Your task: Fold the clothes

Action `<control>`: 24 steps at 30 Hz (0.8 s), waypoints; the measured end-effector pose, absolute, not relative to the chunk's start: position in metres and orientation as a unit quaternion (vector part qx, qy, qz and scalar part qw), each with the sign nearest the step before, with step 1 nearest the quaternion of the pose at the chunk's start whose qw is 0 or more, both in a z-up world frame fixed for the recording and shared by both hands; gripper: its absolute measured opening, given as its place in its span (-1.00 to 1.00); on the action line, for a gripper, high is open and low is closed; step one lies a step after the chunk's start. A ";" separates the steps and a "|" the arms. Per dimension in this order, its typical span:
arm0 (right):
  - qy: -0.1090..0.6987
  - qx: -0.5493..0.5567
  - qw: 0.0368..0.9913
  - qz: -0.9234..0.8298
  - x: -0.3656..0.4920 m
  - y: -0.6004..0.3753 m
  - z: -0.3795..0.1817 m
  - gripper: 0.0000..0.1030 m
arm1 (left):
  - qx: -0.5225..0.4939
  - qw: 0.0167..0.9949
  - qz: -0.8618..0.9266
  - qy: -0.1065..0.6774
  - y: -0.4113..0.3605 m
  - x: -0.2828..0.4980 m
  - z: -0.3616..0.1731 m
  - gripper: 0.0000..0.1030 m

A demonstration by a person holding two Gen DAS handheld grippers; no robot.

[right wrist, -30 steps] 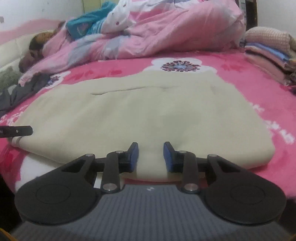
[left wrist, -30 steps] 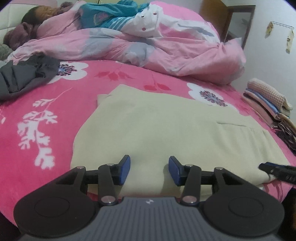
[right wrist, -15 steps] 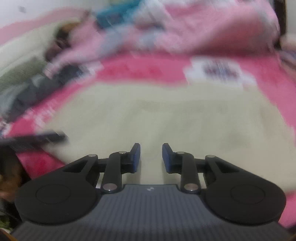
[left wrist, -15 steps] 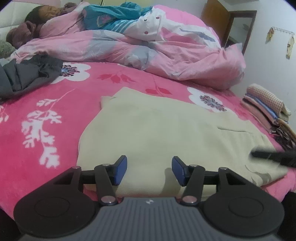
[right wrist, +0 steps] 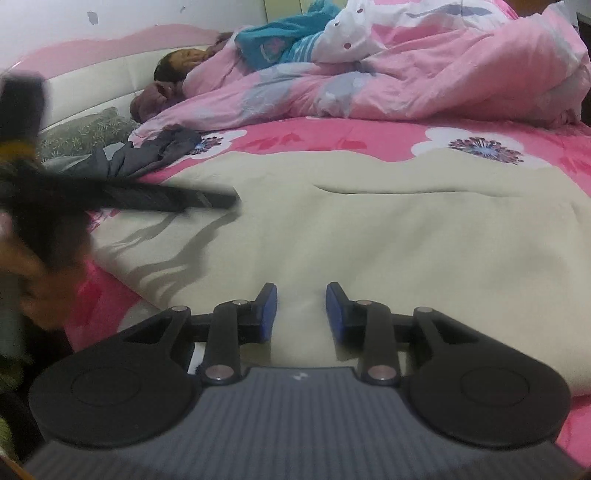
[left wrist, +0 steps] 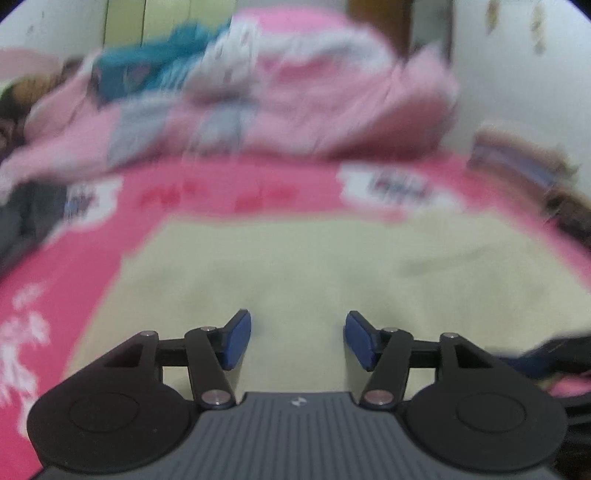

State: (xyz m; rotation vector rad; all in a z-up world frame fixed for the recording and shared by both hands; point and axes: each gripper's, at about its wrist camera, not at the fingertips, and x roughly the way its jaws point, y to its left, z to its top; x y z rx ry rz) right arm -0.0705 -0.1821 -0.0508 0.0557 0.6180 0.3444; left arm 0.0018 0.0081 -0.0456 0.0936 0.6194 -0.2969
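Two grippers hovered over the near edge of a cream-coloured fleece garment [right wrist: 388, 236] spread flat on the bright pink floral bed cover [right wrist: 332, 138]. The left gripper [left wrist: 297, 341] had just been opening; its blue-padded fingers [left wrist: 236, 343] stood well apart with nothing between them. The right gripper [right wrist: 301, 314] had its fingers a little apart, also empty. Beyond the garment lay a rumpled pale pink quilt [right wrist: 406, 81] and, to its left, a crumpled dark grey cloth [right wrist: 155, 155].

I stand at a bed with a bright pink floral bedspread [right wrist: 332, 136]. A crumpled pink quilt [right wrist: 424, 85] lies beyond, against a padded cream headboard [right wrist: 92, 92] and white wall [right wrist: 129, 18]. A blurred brown shape, possibly a wooden door [left wrist: 380, 22], stands opposite.
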 end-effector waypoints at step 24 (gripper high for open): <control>0.333 0.006 0.943 -0.003 0.024 -0.284 -0.048 -0.31 | 0.060 0.946 -0.136 0.287 0.009 -0.004 -0.052 0.33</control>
